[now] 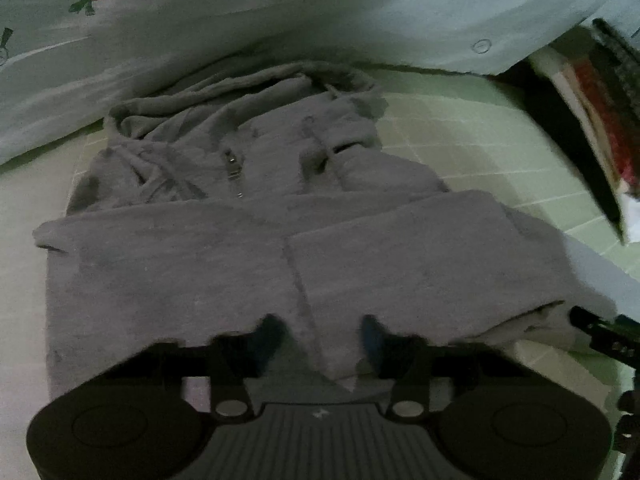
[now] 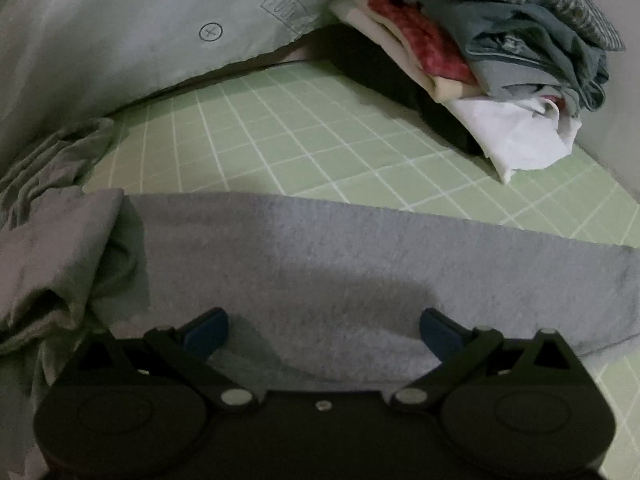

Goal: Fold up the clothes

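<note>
A grey zip hoodie [image 1: 240, 264] lies flat on a green checked sheet [image 1: 480, 148], hood [image 1: 248, 92] at the far end and sleeves folded across the body. My left gripper [image 1: 320, 336] is at the near hem, and a ridge of grey cloth is pinched between its narrow-set fingers. In the right wrist view, a smooth band of the hoodie [image 2: 360, 256] runs across the frame, with crumpled folds at the left. My right gripper [image 2: 322, 332] hovers low over that band, its blue-padded fingers [image 2: 208, 332] spread wide and gripping nothing.
A pile of folded clothes [image 2: 500, 60], white, red, blue and checked, sits at the far right on the sheet [image 2: 280, 132]. It also shows at the right edge as the clothes pile [image 1: 600, 120]. A pale duvet [image 1: 280, 8] with a carrot print lies bunched behind the hood.
</note>
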